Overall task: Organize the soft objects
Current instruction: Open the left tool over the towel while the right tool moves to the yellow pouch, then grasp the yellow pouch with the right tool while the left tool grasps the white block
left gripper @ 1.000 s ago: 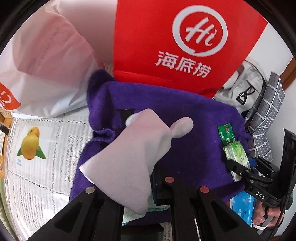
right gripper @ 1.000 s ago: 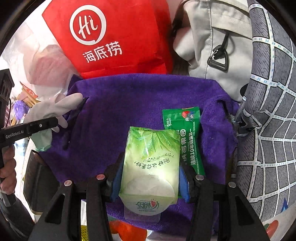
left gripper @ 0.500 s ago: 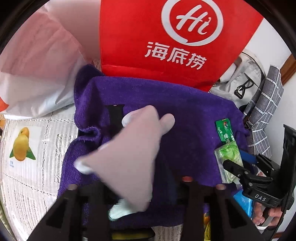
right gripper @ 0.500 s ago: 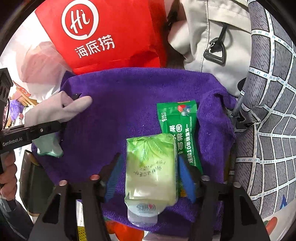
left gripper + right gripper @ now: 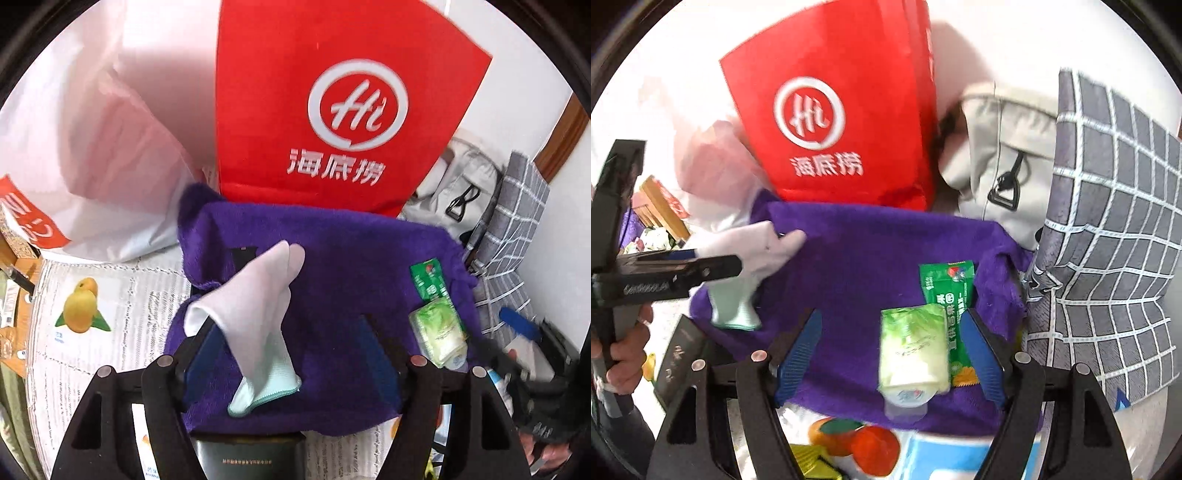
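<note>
A purple towel (image 5: 343, 258) (image 5: 871, 258) lies spread in front of a red paper bag. A white glove (image 5: 255, 310) with a mint cuff lies on its left part, draped over the left finger of my open left gripper (image 5: 291, 325); it also shows in the right wrist view (image 5: 753, 258). My right gripper (image 5: 892, 325) is open wide. A light green tissue pack (image 5: 914, 350) lies loose between its blue pads, next to a dark green sachet (image 5: 947, 295). Both show in the left wrist view, pack (image 5: 437, 328) and sachet (image 5: 428, 280).
A red bag with a white logo (image 5: 332, 110) (image 5: 838, 122) stands behind the towel. A white plastic bag (image 5: 92, 147) lies at left, a grey backpack (image 5: 1001, 162) and a checked cushion (image 5: 1108, 240) at right. A dark box (image 5: 251, 454) sits under the towel's near edge.
Both grippers have opened. The left one let go of the white glove, which now lies on the towel. The right one released the tissue pack and pulled back slightly.
</note>
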{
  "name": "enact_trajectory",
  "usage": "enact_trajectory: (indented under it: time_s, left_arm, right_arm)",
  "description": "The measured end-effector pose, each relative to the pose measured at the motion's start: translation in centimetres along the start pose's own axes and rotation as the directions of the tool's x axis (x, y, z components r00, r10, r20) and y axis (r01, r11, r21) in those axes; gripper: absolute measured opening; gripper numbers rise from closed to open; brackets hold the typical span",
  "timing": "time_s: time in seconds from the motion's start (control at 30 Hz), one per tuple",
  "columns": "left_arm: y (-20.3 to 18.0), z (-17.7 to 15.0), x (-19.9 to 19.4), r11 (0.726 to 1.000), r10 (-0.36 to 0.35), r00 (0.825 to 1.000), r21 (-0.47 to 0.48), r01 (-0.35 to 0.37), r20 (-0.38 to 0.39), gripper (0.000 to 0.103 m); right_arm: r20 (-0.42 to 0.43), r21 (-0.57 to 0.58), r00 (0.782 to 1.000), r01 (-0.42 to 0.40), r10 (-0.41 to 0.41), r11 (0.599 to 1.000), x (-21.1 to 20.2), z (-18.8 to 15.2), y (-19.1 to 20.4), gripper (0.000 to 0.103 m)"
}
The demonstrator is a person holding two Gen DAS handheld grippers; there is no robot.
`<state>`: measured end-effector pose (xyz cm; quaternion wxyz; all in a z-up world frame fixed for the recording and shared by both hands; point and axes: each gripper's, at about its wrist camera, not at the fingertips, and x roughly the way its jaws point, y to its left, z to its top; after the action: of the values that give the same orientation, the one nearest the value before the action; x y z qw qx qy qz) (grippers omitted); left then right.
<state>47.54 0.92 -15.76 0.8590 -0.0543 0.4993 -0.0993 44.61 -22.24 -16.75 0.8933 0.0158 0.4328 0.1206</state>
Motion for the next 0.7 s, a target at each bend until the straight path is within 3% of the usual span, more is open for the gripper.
enact_trajectory:
  time_s: [0.27,0.47,0.7]
  left_arm:
    - [-1.3,-0.4,-3.3,0.999,-0.034,0.997,0.019,0.033,0.063,0.072]
    - [-2.3,-1.4,-6.8,0.998,0.024,0.992,0.057,-0.031,0.125,0.072]
    - [-1.0,-5.6,-9.7,0.994,0.072,0.989,0.068,-0.081,0.125,0.072]
  right_arm:
    - [-0.039,0.025,0.997,-0.063,0.064,0.998,-3.2,-5.5,3.5,0.076]
    - [-0.054,0.100,0.990,-0.126,0.132,0.987,-4.5,-9.8,5.7,0.071]
    - [-0.123,-0.030,0.992,-0.021,0.017,0.999,-3.3,-13.2,9.8,0.065]
